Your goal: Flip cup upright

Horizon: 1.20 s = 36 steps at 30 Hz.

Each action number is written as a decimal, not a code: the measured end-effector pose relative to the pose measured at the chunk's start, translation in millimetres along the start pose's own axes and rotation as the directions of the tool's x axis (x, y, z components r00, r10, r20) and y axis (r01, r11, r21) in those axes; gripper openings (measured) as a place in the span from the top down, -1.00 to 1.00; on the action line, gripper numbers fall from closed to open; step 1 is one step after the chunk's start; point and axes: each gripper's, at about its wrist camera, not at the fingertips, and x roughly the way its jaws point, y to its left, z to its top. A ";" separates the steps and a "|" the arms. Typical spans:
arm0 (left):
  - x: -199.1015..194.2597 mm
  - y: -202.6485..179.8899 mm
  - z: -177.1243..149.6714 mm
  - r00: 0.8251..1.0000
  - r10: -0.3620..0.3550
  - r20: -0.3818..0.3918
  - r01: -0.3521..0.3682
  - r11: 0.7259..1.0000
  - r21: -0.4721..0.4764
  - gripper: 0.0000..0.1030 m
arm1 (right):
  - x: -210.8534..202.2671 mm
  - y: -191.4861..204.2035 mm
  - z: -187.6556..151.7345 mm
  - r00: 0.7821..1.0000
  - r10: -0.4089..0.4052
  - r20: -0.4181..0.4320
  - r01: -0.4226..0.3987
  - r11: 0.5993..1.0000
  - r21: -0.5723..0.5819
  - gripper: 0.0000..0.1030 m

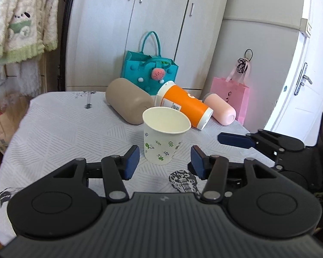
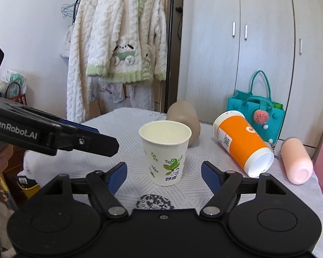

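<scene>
Paper cup (image 1: 166, 137) is seen standing upright, mouth up, on the patterned bench (image 1: 60, 124). Just behind the cup, a tan bottle (image 1: 128, 101), an orange cup (image 1: 184, 107) and a pink bottle (image 1: 220, 110) are laid on their sides. The cup is flanked by the left gripper (image 1: 164, 163) and the right gripper (image 2: 163, 175), both spread wide, nothing held.

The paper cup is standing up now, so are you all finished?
Nearly. The paper cup stands upright on the table, mouth up. Nothing is held: the left hand-held gripper and right hand-held gripper are both open. The orange cup, tan cup and pink cup lie sideways.
</scene>
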 end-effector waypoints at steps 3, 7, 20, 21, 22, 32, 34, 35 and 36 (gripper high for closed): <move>-14.1 -8.1 -2.4 0.998 0.057 0.009 -0.057 0.998 0.020 -0.01 | -15.8 4.2 -1.1 0.999 -0.026 0.031 0.026 1.000 0.007 -0.57; -29.4 -16.3 -5.3 0.995 0.094 0.012 -0.095 0.995 0.040 -0.01 | -34.7 5.7 -3.3 0.998 -0.045 0.051 0.044 0.999 0.026 -0.57; -61.9 -25.1 -19.7 0.995 0.099 0.022 -0.100 0.995 0.013 -0.18 | -77.2 20.8 -8.8 0.981 -0.165 0.102 0.160 0.985 0.057 -0.65; -63.2 -25.7 -20.6 0.995 0.100 0.023 -0.100 0.995 0.011 -0.20 | -78.0 21.6 -9.3 0.979 -0.174 0.101 0.169 0.984 0.061 -0.71; -64.4 -25.8 -21.4 0.995 0.100 0.024 -0.100 0.995 0.009 -0.23 | -79.1 22.8 -10.4 0.978 -0.183 0.103 0.177 0.982 0.064 -0.73; -72.0 -30.4 -30.1 0.987 0.140 0.084 -0.143 0.989 0.031 -0.85 | -92.0 21.9 -19.0 0.974 -0.189 0.126 0.175 0.978 0.116 -1.00; -72.0 -29.2 -31.1 0.986 0.141 0.087 -0.144 0.989 0.025 -0.90 | -93.9 20.4 -20.5 0.975 -0.180 0.129 0.164 0.978 0.128 -1.00; -72.1 -28.2 -31.8 0.986 0.146 0.084 -0.147 0.989 0.016 -0.93 | -94.3 19.1 -21.1 0.975 -0.185 0.125 0.167 0.975 0.143 -1.00; -71.7 -26.9 -31.8 0.985 0.154 0.079 -0.155 0.988 0.007 -0.93 | -94.6 18.0 -21.5 0.975 -0.189 0.119 0.170 0.973 0.156 -1.00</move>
